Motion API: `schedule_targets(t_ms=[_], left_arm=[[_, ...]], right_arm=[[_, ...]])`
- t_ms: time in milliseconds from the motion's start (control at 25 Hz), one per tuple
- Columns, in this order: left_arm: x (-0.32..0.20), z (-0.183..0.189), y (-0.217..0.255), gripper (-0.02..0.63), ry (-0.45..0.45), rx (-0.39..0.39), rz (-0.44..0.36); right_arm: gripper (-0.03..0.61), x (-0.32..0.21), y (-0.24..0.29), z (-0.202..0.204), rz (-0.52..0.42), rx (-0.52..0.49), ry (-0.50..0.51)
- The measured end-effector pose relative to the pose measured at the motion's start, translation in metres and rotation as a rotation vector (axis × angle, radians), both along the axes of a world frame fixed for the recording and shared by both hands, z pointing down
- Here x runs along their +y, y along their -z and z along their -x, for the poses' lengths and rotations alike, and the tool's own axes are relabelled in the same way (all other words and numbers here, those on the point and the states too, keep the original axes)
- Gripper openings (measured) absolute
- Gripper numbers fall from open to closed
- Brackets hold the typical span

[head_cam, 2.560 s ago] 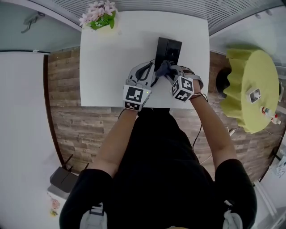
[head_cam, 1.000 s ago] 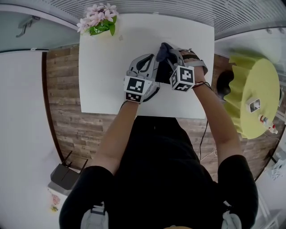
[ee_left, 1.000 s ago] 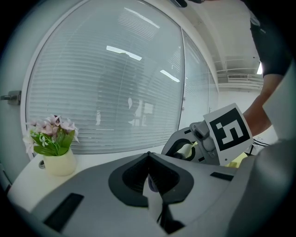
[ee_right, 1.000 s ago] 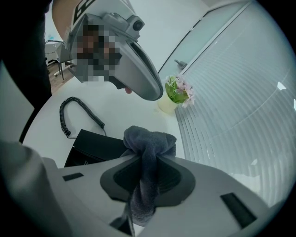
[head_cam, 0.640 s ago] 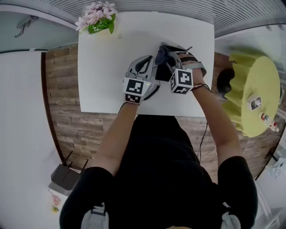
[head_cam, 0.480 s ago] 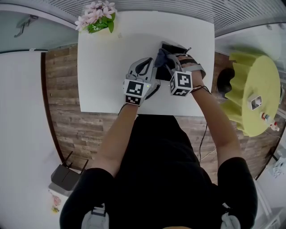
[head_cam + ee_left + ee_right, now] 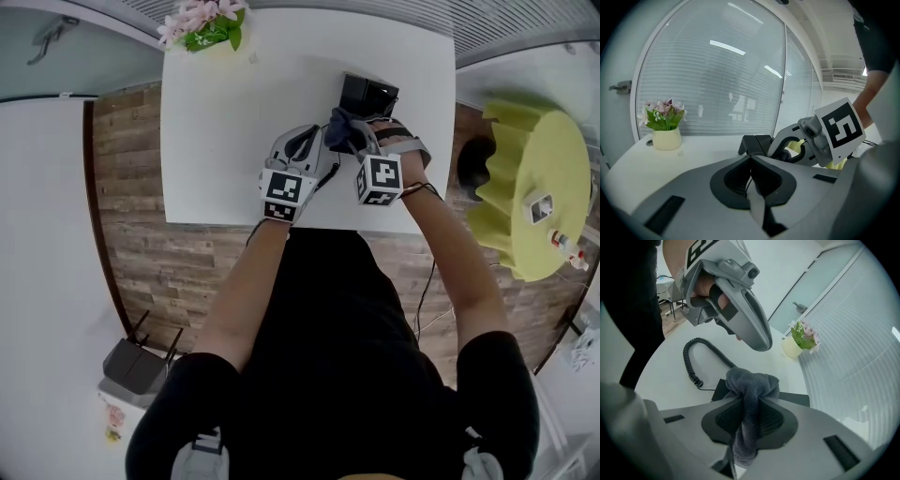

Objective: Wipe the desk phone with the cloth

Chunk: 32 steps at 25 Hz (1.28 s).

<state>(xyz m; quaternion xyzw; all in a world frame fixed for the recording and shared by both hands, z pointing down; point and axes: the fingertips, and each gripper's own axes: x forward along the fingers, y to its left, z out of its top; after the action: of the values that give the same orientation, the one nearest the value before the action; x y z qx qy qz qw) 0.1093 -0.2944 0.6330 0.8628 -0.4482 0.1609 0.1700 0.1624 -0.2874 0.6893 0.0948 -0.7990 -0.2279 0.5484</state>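
Note:
The black desk phone point(image 7: 368, 94) stands on the white table point(image 7: 234, 112), its far part uncovered. My right gripper point(image 7: 359, 134) is shut on a dark grey cloth point(image 7: 342, 127), which lies bunched over the phone's near end. In the right gripper view the cloth point(image 7: 751, 385) hangs between the jaws above the phone point(image 7: 793, 398), and the coiled cord point(image 7: 700, 361) curls to the left. My left gripper point(image 7: 315, 142) sits just left of the phone, jaws shut with nothing held; its own view shows the phone point(image 7: 754, 144) ahead.
A pot of pink flowers point(image 7: 202, 26) stands at the table's far left corner. A round yellow-covered table point(image 7: 525, 178) is to the right, past the table edge. A glass wall with blinds point(image 7: 717, 70) runs behind the table.
My right gripper has drawn the cloth back from the phone's far end to its near end, so the far part now shows. The left gripper has stayed beside the phone.

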Motion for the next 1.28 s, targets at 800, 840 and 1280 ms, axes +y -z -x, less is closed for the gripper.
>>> schedule_targets(t_ms=[800, 840, 1280], left_arm=[[0.035, 0.015, 0.042, 0.01, -0.035, -0.003, -0.06], [0.035, 0.015, 0.05, 0.01, -0.044, -0.001, -0.07], [0.042, 0.007, 0.164, 0.009, -0.129, 0.035, -0.202]], right_arm=[[0.087, 0.058, 0.018, 0.007, 0.153, -0.208, -0.155], [0.087, 0.054, 0.031, 0.005, 0.171, -0.266, -0.202], [0.087, 0.037, 0.213, -0.021, 0.103, -0.747, -0.419]])
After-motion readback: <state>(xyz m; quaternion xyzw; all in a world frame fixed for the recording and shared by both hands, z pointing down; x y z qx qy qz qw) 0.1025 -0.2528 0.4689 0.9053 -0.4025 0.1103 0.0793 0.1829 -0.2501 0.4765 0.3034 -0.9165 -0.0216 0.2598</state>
